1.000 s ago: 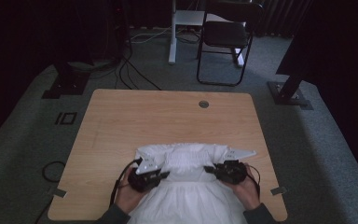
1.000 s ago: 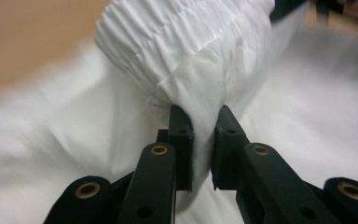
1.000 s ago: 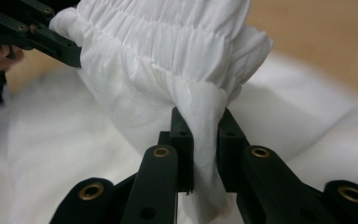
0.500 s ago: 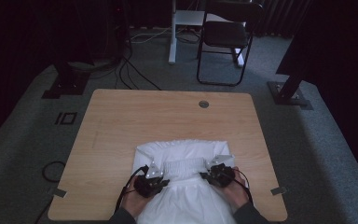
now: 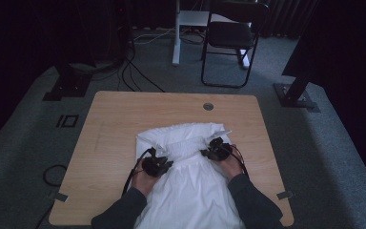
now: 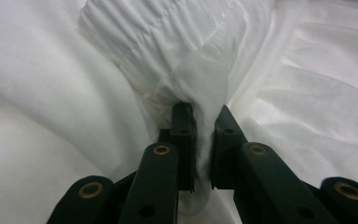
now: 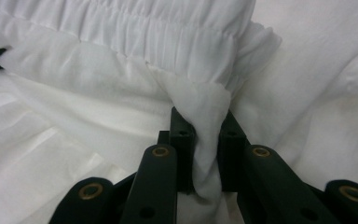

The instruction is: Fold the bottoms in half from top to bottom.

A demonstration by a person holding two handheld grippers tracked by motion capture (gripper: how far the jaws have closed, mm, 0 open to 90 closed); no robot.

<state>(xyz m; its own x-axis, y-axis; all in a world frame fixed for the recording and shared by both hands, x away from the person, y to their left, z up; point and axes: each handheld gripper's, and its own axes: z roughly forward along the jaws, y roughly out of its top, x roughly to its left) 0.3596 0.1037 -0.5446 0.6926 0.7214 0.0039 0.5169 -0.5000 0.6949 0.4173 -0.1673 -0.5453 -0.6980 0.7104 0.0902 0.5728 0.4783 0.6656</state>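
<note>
white garment [image 5: 190, 181] lies on the near half of the wooden counter [image 5: 114, 124], its lower part hanging over the near edge; left gripper [image 5: 158, 164] has its jaws pinched on a fold at the gathered band [image 6: 168, 32]; right gripper [image 5: 214, 149] likewise, jaws clamped on a fold just under the band; both hands rest on the cloth

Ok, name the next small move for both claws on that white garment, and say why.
Probably draw both claws a little further toward the person, then lay the fold flat: the left claw and right claw each pinch the white gathered cotton garment, folded back over itself.
</note>
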